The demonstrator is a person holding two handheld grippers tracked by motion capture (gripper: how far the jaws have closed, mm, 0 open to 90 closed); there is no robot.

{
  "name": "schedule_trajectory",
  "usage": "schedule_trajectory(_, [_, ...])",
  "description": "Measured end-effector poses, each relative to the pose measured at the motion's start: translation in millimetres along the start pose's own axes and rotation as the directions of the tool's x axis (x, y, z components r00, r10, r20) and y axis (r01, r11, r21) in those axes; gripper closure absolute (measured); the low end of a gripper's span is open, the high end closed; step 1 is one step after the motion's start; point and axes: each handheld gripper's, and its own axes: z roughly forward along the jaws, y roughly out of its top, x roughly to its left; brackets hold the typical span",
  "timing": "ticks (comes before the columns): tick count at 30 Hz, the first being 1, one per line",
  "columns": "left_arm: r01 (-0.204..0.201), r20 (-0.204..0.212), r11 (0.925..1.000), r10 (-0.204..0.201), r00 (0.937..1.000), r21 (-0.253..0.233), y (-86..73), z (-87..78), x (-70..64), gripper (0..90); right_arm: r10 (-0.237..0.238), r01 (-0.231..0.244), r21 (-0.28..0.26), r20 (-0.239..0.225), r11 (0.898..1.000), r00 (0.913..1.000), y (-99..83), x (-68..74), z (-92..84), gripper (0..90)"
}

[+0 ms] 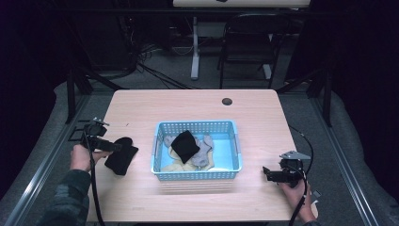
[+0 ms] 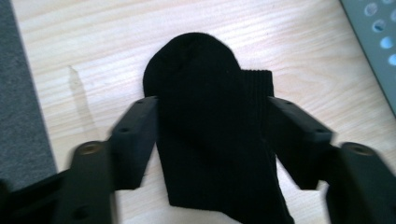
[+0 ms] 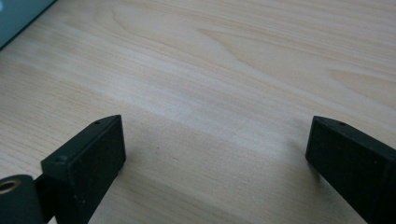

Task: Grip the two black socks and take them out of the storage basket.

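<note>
A black ribbed sock (image 2: 210, 126) is being straddled by the left claw (image 2: 212, 135) on the pale wood-grain counter (image 1: 141, 197).
The soft, folded sock is lying left of the blue latticed basket (image 1: 197, 175), jaws parted around it; the right claw (image 3: 215, 158) is being held wide and level.

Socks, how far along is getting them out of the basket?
Done: one black sock lies on the table left of the basket. In hand: the left gripper has that sock between its parted jaws, seemingly released. Left: another dark sock plus grey and yellow ones sit in the basket. The right gripper waits open over bare wood.
</note>
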Motion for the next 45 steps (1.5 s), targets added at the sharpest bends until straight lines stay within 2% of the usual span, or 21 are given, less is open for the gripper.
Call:
schedule_trajectory(3, [-0.003,0.007,0.9994,0.004,1.0000,-0.033,3.1,-12.5,-4.9,22.0,-0.001,0.001,0.001,0.000,1.000,1.0000,0.0,0.0,-0.1,4.3])
schedule_trajectory(7, [-0.047,0.012,0.9963,0.048,0.9988,-0.072,13.4,-32.0,-16.2,14.2,0.001,-0.001,0.000,0.001,1.000,1.0000,0.0,0.1,0.0,4.3])
schedule_trajectory(8, [-0.072,0.016,0.9933,0.074,0.9971,-0.090,19.9,-40.3,-24.9,10.1,0.000,0.000,0.001,0.000,1.000,1.0000,0.0,0.1,-0.1,4.2])
schedule_trajectory(9, [-0.072,0.016,0.9933,0.074,0.9971,-0.090,19.9,-40.3,-24.9,8.6,0.000,0.000,0.001,0.000,1.000,1.0000,0.0,0.1,-0.1,4.2])
schedule_trajectory(15, [-0.167,0.025,0.9772,0.171,0.9849,-0.131,40.7,-55.1,-57.6,1.7,0.000,0.000,0.001,0.000,1.000,1.0000,0.0,0.0,-0.1,4.2])
schedule_trajectory(16, [-0.198,0.029,0.9706,0.204,0.9785,-0.136,46.7,-56.1,-68.2,0.7,0.001,-0.001,0.000,0.000,1.000,1.0000,0.0,0.0,0.0,4.3])
schedule_trajectory(17, [-0.198,0.029,0.9706,0.204,0.9785,-0.136,46.7,-56.1,-68.2,0.4,0.001,-0.001,0.000,0.000,1.000,1.0000,0.0,0.0,0.0,4.3])
schedule_trajectory(19, [-0.214,0.038,0.9670,0.221,0.9744,-0.137,52.2,-55.3,-77.8,0.1,-0.001,0.001,0.001,0.000,1.000,1.0000,0.0,-0.1,-0.1,4.3])
schedule_trajectory(20, [-0.235,0.051,0.9625,0.244,0.9685,-0.135,57.2,-53.1,-86.0,0.1,0.000,0.000,0.000,0.000,1.000,1.0000,0.1,0.0,0.0,4.2])
schedule_trajectory(21, [-0.235,0.051,0.9625,0.244,0.9685,-0.135,57.2,-53.1,-86.0,0.0,0.000,0.000,0.000,0.000,1.000,1.0000,0.1,0.0,0.0,4.2])
schedule_trajectory(26, [-0.271,0.083,0.9536,0.283,0.9557,-0.132,67.0,-45.1,-104.8,0.0,0.000,0.000,0.000,0.000,1.000,1.0000,0.0,-0.1,0.0,4.3])
schedule_trajectory(33, [-0.297,0.126,0.9437,0.315,0.9405,-0.145,78.4,-31.9,-127.8,0.0,-0.001,0.001,0.000,0.000,1.000,1.0000,0.0,-0.1,0.0,4.3])
schedule_trajectory(37, [-0.323,0.139,0.9376,0.340,0.9302,-0.128,83.1,-22.2,-139.8,0.0,-0.001,0.001,0.000,0.000,1.000,1.0000,0.0,-0.1,0.1,4.3])
schedule_trajectory(38, [-0.325,0.128,0.9352,0.343,0.9307,-0.141,83.7,-19.9,-143.6,0.0,-0.001,0.001,0.000,0.000,1.000,1.0000,0.0,-0.1,0.0,4.3])
schedule_trajectory(41, [-0.332,0.141,0.9332,0.350,0.9258,-0.137,86.5,-14.1,-150.9,0.0,-0.001,0.001,0.000,0.000,1.000,1.0000,0.0,-0.2,0.0,4.3])
schedule_trajectory(42, [-0.346,0.146,0.9300,0.362,0.9206,-0.123,88.4,-8.0,-157.4,0.0,-0.001,0.001,0.000,-0.001,1.000,1.0000,0.0,-0.2,0.0,4.3])
schedule_trajectory(43, [-0.346,0.146,0.9300,0.362,0.9206,-0.123,88.4,-8.0,-157.4,0.1,-0.001,0.001,0.000,-0.001,1.000,1.0000,0.0,-0.2,0.0,4.3])
schedule_trajectory(45, [-0.358,0.154,0.9270,0.372,0.9153,-0.111,90.2,-2.1,-164.1,0.1,-0.001,0.001,0.000,-0.001,1.000,1.0000,0.0,-0.2,0.0,4.3])
